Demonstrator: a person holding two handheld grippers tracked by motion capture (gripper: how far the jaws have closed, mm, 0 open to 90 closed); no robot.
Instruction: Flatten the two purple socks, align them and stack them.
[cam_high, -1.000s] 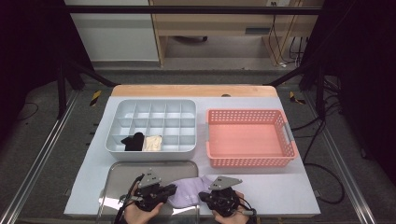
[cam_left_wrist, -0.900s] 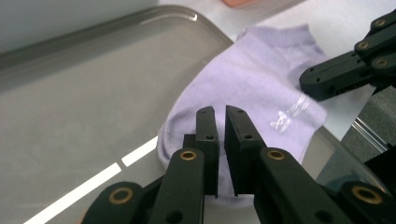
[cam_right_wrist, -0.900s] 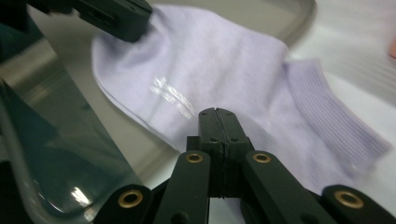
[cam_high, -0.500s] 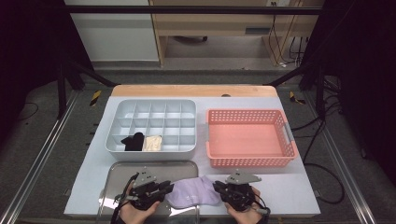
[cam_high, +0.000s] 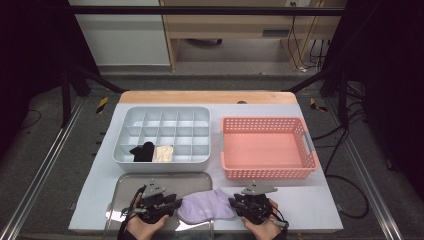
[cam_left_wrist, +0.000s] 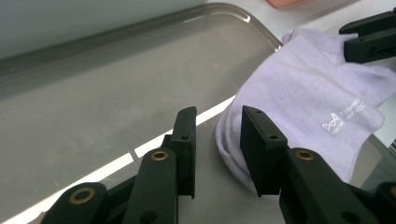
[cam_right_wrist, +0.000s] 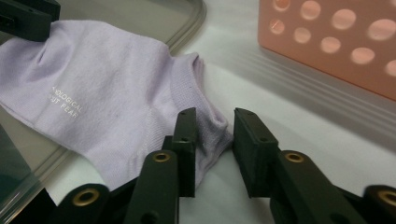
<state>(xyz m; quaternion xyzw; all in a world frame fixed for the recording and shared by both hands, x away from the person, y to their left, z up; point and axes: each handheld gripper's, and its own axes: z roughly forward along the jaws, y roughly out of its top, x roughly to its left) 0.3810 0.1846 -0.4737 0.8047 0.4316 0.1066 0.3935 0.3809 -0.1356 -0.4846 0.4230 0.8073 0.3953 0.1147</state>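
Observation:
A lavender sock (cam_high: 205, 207) lies flat at the table's front edge, its toe end on the metal tray (cam_high: 150, 181) and its cuff end on the white table. My left gripper (cam_high: 176, 204) is at the toe end. Its jaws stand open, and the sock's (cam_left_wrist: 303, 98) rounded end touches the inner face of the right-hand jaw. My right gripper (cam_high: 234, 202) is at the cuff end, also open, with a corner of the sock's (cam_right_wrist: 107, 93) cuff lying between its jaws. In each gripper view the other gripper's black jaws rest on the far end of the sock.
A grey compartment box (cam_high: 165, 116) stands behind the tray, with a black sock (cam_high: 142, 151) and a cream sock (cam_high: 163, 153) in its front row. To its right stands a pink perforated basket (cam_high: 267, 172), close to my right gripper.
My right gripper has moved to the right. The sock, bunched between the grippers before, now lies stretched out flat. The left gripper has barely moved.

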